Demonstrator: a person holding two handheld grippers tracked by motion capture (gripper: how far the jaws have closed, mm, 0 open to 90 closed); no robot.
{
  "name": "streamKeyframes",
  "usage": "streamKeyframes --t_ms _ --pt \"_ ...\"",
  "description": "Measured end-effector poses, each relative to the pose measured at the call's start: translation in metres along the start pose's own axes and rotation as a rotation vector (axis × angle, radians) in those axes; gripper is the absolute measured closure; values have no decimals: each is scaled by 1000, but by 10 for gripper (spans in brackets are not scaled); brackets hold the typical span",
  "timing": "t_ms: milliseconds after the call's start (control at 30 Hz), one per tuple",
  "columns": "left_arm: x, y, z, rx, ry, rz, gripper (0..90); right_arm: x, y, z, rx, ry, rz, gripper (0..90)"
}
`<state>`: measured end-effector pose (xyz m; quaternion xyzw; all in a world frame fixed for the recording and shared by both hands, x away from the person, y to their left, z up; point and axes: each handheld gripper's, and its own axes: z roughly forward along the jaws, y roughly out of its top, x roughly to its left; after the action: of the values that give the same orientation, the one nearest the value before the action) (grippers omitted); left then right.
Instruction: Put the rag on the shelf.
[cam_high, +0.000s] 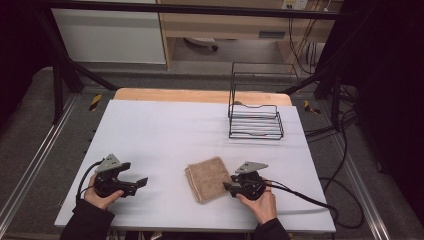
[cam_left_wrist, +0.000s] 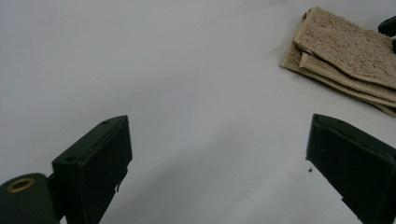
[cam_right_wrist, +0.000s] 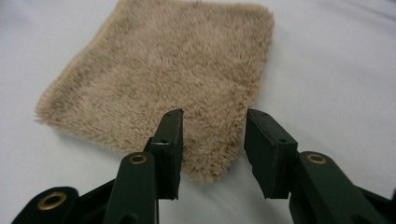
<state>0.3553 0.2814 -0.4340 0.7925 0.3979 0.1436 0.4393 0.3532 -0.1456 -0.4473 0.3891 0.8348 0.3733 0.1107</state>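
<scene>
Folded beige terry towel (cam_high: 206, 178) lies between our right gripper's (cam_right_wrist: 212, 140) parted, unclamped jaws; our left gripper (cam_left_wrist: 219, 154) gapes empty; folds may spill if nudged.

The high view is dim and dark at nine and three o'clock, while the white table (cam_high: 165, 135) is evenly lit. Soft shadows fall toward six o'clock. Both gripper views are soft, blurring toward twelve o'clock.

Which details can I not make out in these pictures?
- Folded towel: the left gripper view's right edge cuts it off.
- Towel's near edge: in the right gripper view, the right gripper covers part of it.
- Wire rack: in the high view, too small to tell whether anything lies in it.
</scene>
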Motion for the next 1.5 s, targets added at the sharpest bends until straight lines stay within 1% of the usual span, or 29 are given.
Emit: streamKeyframes --t_ms 67,133,200,233,267,333,367,400,467,500,533,600,667,700,733,767,800,833,867,900,933,1000,1033,1133,1200,1267,1367,1400,1500 --pt "-2 1 1 1 3 -1 65 0 -2 1 4 20 16 644" --pt "-5 3 3 -1 1 -3 61 1 -2 1 7 27 40 712" --pt "-9 6 5 -1 4 -8 57 2 -2 -1 7 26 51 799" --pt "-11 8 6 -1 3 -10 57 3 -2 -2 6 28 56 826" --pt "-13 10 8 -3 2 -14 56 3 -2 -3 6 26 64 839" --pt "-18 15 12 -5 -1 -25 55 6 -2 -6 7 28 96 848" --pt "-20 18 15 -5 -2 -26 57 8 -3 -8 15 35 121 849" --pt "-23 22 18 -7 -8 -29 57 8 -3 -8 15 35 121 849" --pt "-29 29 25 0 -12 -24 65 11 -5 -10 15 31 141 847" --pt "-33 32 30 3 -19 -31 69 12 -6 -11 16 29 150 843" --pt "-37 35 35 13 -25 -31 77 13 -7 -12 13 25 159 833" --pt "-46 41 47 34 -34 -30 86 12 -7 -13 15 17 158 769" --pt "-55 48 58 54 -37 -21 93 9 -7 -14 -11 26 159 693" --pt "-59 51 64 60 -31 -14 100 6 -6 -15 -31 28 152 635" --pt "-62 54 69 67 -29 -9 118 0 -5 -18 -55 27 129 563" --pt "-65 56 74 73 -27 -10 118 0 -5 -18 -55 27 129 563" --pt "-68 59 79 79 -23 -14 128 -3 -5 -19 -69 28 120 509" --pt "-70 60 83 84 -19 -9 140 -6 -4 -21 -82 23 108 486" --pt "-73 62 88 89 -23 -10 160 -8 -4 -22 -87 22 104 456" --pt "-75 63 92 97 -15 -4 177 -11 -4 -23 -96 24 101 412" --pt "-77 64 97 101 -10 -2 188 -13 -3 -24 -109 25 104 387" --pt "-79 65 105 119 -16 -10 230 -18 -3 -26 -121 24 103 347" --pt "-80 65 108 128 -18 -12 262 -20 -3 -26 -126 20 95 328" --pt "-83 66 118 146 -9 -17 338 -25 -3 -28 -133 14 93 279" --pt "-84 67 123 154 -9 -29 380 -28 -4 -29 -142 13 94 264" --pt "-84 66 127 155 -17 -39 443 -31 -4 -29 -151 10 100 236" --pt "-85 65 130 163 -23 -46 490 -34 -3 -29 -154 10 101 203" --pt "-85 65 131 167 -22 -38 503 -35 -3 -29 -150 13 106 192" --pt "-86 65 132 166 -30 -49 557 -38 0 -28 -153 23 107 164"
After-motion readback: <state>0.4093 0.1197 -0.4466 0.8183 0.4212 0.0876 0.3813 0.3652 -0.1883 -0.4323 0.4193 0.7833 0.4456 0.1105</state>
